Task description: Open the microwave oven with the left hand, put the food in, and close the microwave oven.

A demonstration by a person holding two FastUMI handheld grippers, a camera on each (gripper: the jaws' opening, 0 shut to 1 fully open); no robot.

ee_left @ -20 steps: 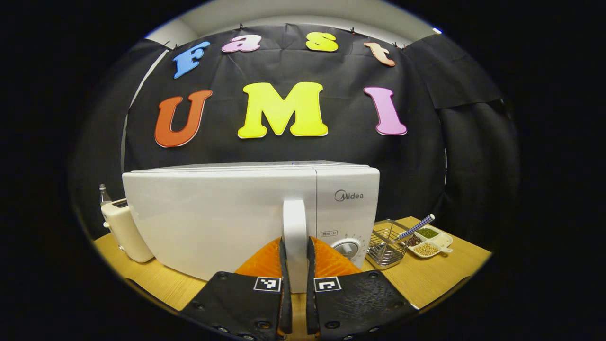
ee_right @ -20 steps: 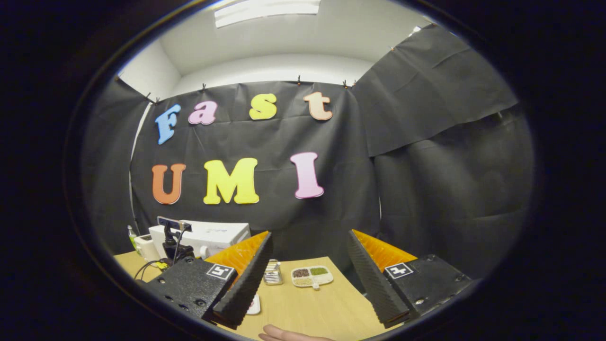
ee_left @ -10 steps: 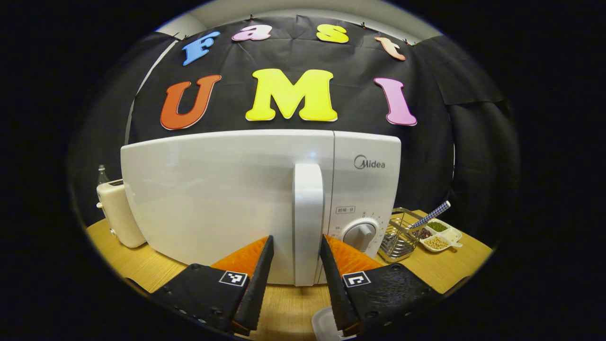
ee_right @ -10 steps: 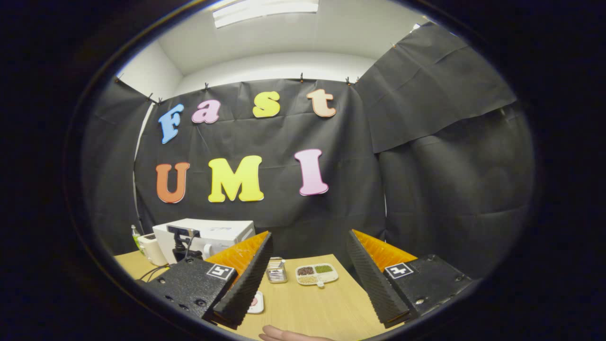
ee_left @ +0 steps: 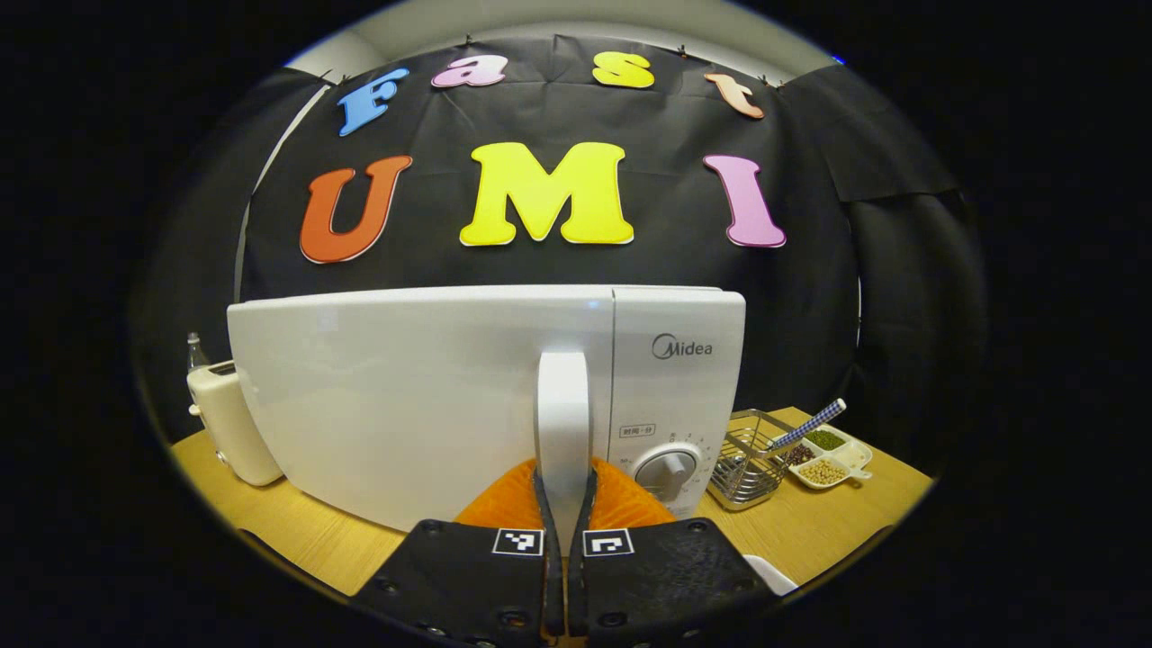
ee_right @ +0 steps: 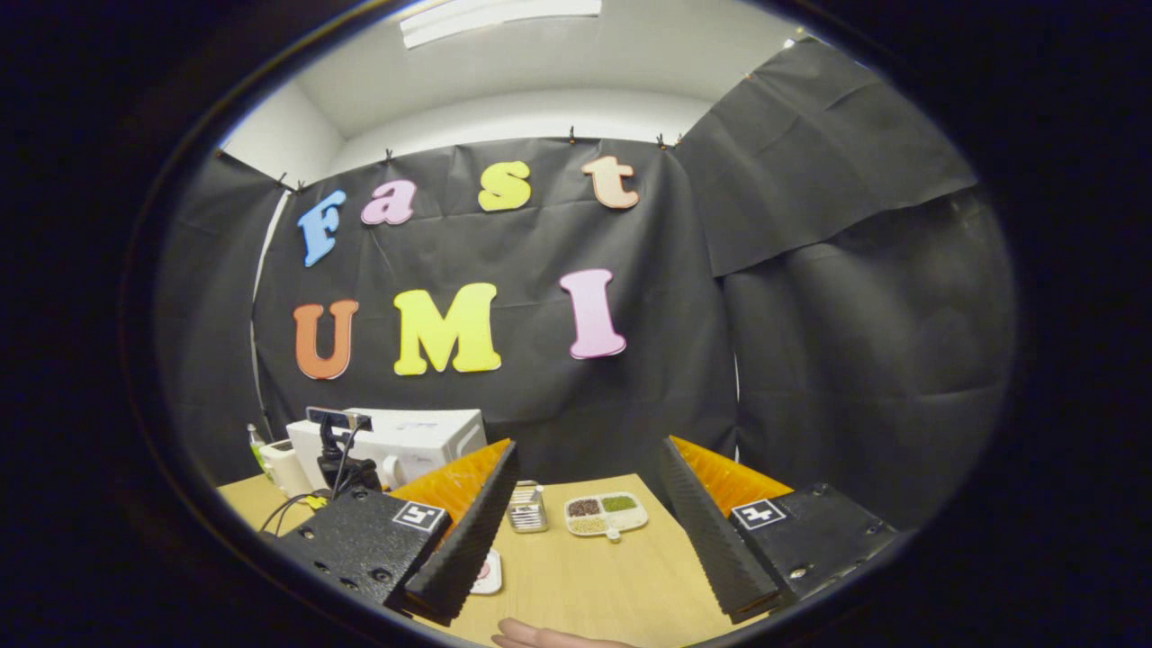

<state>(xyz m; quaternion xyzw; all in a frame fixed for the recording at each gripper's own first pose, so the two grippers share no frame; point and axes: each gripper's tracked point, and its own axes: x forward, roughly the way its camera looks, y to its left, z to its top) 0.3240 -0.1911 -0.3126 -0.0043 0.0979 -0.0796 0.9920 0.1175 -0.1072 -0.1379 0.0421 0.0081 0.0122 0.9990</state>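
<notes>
White microwave oven [ee_left: 423,396], one unit, door closed, stands on the wooden table [ee_left: 828,522]. Left gripper [ee_left: 562,504] is clamped on its vertical door handle [ee_left: 562,423]. One toaster [ee_left: 229,423] at its left; one wire basket [ee_left: 751,459] and one divided dish [ee_left: 832,459] at its right. Right gripper [ee_right: 585,522] gapes wide and empty above the table. One food plate [ee_right: 489,573] lies behind its left finger.

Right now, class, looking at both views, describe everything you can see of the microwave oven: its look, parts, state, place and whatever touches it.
The microwave oven is a glossy white box, seemingly plastic, standing upright on the wooden table. Its wide door looks shut. A vertical white handle sits at the door's right edge, beside a control panel with a round dial. The left gripper is shut on the handle. A cream toaster stands left of it, a wire basket right.
</notes>
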